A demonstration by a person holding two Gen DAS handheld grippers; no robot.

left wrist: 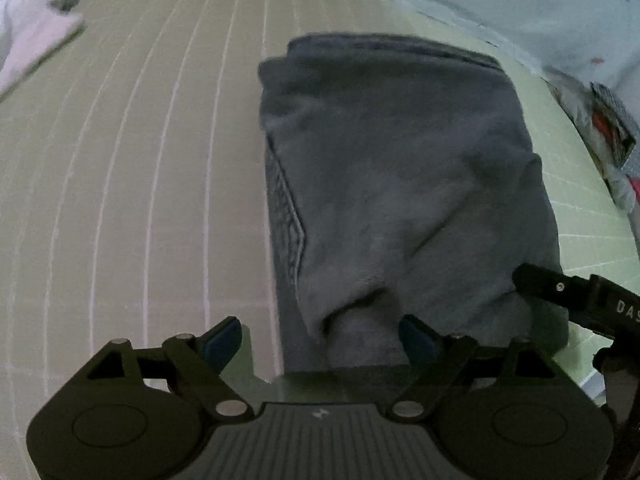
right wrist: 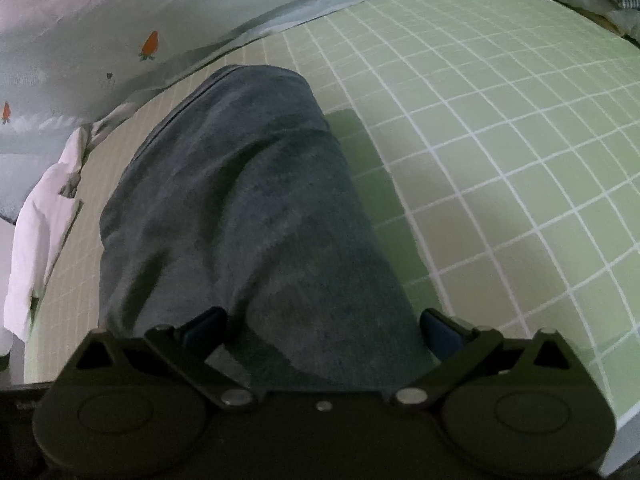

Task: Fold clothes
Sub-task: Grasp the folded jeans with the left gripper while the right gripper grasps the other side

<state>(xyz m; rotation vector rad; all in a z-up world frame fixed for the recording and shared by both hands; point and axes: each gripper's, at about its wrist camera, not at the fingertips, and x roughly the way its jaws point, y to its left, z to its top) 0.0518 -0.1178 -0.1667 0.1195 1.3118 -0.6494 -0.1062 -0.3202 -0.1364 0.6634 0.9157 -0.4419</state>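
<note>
A dark grey-blue garment (left wrist: 400, 184), folded into a thick stack, lies on the green checked sheet (left wrist: 140, 200). My left gripper (left wrist: 320, 338) is open, its blue-padded fingers spread wide at the stack's near edge, with cloth between them. The right gripper's black finger (left wrist: 560, 288) enters at the stack's near right corner. In the right wrist view the same garment (right wrist: 248, 208) runs away from the camera. My right gripper (right wrist: 324, 328) is open, its fingers spread either side of the near end of the cloth.
A white garment (left wrist: 36, 36) lies at the far left, also in the right wrist view (right wrist: 40, 232). A pale blue quilt with carrot prints (right wrist: 100, 40) borders the far side. A pile of mixed clothes (left wrist: 612, 132) sits at the right edge. The sheet's edge (right wrist: 624, 412) is near right.
</note>
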